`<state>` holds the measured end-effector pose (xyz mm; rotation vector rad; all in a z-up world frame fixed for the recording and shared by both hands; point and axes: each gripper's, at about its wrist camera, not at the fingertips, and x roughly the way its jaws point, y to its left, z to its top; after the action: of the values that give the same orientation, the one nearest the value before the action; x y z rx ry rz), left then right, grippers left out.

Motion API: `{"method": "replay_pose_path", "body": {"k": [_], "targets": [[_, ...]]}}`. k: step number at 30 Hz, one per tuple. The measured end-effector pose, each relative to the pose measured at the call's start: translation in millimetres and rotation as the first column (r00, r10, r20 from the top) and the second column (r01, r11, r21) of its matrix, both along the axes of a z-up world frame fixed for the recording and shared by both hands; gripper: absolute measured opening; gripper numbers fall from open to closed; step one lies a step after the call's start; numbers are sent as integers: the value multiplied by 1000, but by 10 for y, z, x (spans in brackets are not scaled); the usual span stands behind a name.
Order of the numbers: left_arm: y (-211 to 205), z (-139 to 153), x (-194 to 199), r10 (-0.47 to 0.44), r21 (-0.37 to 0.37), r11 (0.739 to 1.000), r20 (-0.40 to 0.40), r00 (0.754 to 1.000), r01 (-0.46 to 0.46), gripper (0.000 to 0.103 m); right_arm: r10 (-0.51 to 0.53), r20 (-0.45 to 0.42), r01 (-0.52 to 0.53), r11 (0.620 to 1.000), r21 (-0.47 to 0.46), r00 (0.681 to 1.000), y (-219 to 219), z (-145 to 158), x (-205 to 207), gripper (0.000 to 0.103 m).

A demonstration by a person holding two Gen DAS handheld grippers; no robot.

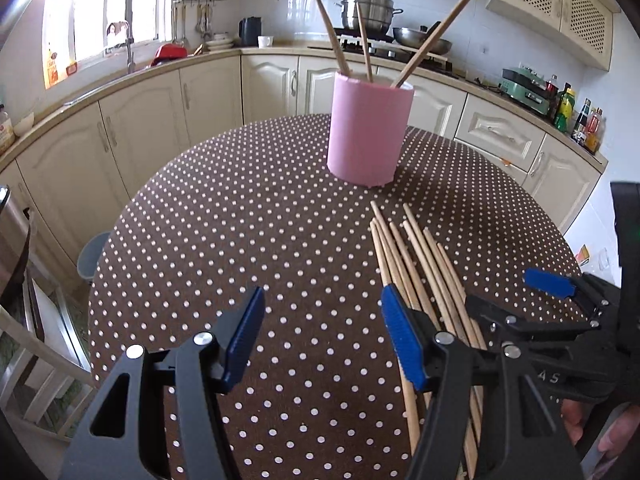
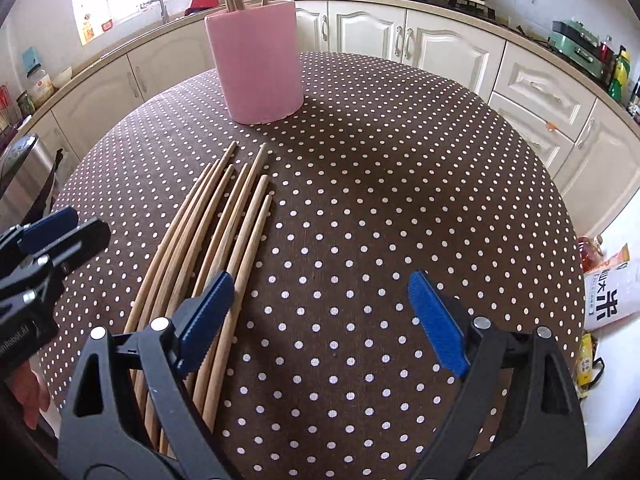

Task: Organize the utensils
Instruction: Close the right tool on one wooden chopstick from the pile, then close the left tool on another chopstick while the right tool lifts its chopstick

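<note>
A: What's behind the dotted tabletop (image 1: 240, 240)?
B: Cream cabinets (image 1: 140, 128), a steel steamer pot (image 1: 370, 10) beside a wok (image 1: 420, 42), and a black kettle (image 1: 251, 31) near a white cup (image 1: 265, 41).

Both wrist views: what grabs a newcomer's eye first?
The pink holder stands upright toward the far side of the polka-dot table, with three chopsticks sticking out of it at angles. Nearer the cameras, a loose bundle of chopsticks lies flat on the cloth. The left gripper and right gripper are both open and empty, flanking that bundle.
</note>
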<state>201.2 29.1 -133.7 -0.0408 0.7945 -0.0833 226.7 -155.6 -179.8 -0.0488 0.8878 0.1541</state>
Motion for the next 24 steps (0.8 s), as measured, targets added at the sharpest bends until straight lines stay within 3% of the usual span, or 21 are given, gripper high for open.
{"method": "replay_pose_path", "body": {"k": [5,7,8,9,13,19,24], "targets": [[-20,-89,7,-13,-18,1000,-25,1000,12,60,-8,-13,7,999,-53,1000,146,-46,76,84],[-43,-110,27,-20,-23,1000,-33,999,19,60,5,2,-5,999,-48,1000,212,-30,81,68],[-57,-121,42,-21,-25,999,-39,999,20,60,6,1,-6,999,-41,1000,237,-19,86,48],[-75,-131,58,-23,-26,999,-42,999,21,60,6,3,-6,999,-39,1000,255,-3,89,37],[-134,-155,124,-43,-24,999,-61,997,42,60,21,-7,-21,1000,-14,1000,265,25,135,11],[-237,-219,241,-61,28,998,-81,995,64,62,55,-46,-48,987,150,997,-37,27,238,6],[-314,-231,384,-50,83,995,-107,993,59,64,69,-41,-61,983,176,997,-164,6,260,6]]}}
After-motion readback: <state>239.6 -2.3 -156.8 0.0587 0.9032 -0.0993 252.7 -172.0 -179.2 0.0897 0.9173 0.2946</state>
